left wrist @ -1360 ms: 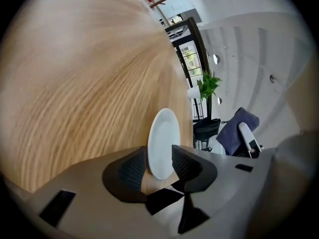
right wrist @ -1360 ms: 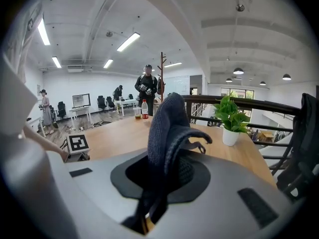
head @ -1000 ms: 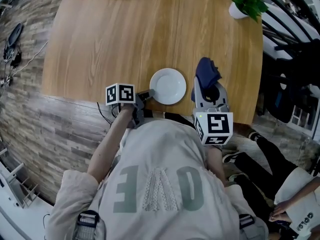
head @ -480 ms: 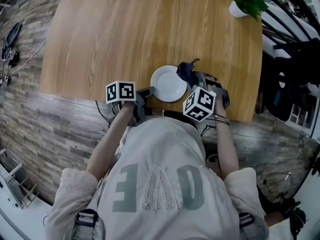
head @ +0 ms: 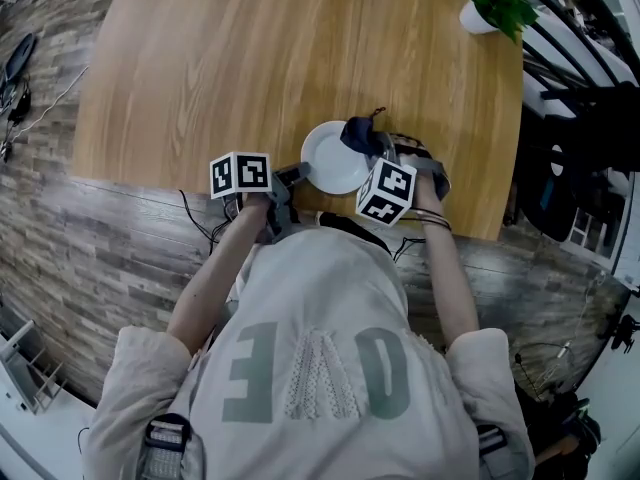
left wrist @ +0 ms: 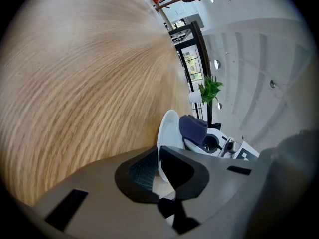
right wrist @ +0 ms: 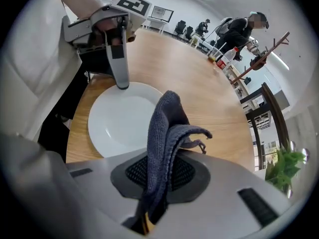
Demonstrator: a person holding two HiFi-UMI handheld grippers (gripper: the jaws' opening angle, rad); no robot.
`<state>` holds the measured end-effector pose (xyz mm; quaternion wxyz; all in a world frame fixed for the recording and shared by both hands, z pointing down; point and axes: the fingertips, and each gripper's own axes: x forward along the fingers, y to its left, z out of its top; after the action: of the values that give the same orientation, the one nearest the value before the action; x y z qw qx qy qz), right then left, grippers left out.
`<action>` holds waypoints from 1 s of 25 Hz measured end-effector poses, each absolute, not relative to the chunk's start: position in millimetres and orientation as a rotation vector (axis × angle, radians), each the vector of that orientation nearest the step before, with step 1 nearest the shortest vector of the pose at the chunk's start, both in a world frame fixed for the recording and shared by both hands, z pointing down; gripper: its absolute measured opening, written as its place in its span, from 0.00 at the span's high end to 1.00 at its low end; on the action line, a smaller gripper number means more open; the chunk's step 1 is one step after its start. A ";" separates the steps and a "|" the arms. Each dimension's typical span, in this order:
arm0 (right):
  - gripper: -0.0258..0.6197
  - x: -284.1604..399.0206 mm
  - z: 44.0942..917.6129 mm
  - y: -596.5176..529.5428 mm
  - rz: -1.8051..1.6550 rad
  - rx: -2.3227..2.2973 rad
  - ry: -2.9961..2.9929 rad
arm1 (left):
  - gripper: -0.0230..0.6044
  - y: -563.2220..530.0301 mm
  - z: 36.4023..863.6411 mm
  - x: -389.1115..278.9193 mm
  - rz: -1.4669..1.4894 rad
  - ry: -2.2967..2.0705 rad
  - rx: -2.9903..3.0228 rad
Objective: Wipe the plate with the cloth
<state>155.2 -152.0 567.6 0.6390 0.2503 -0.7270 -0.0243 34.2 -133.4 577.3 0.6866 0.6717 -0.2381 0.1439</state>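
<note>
The wooden table stretches ahead of both grippers. Near its front edge lies the white plate, just ahead of the left gripper, whose jaws are closed thin on the near rim. The dark blue cloth is clamped tight in the right gripper and juts from its tips over the plate's right side. Wiping looks about to begin. The next move calls for pressing the cloth down and sweeping it across. The left gripper reaches in shallow while the right tilts steeply down.

wooden table | white plate near front edge | potted plant at corner
</note>
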 end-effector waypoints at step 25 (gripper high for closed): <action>0.87 127.1 554.9 -68.5 0.183 0.422 -1.790 | 0.92 -140.9 574.4 29.6 0.262 -0.573 1.485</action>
<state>127.1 -68.5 554.9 0.6025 0.1821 -0.7730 0.0792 29.6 -140.9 574.4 0.6919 0.6646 -0.2565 0.1173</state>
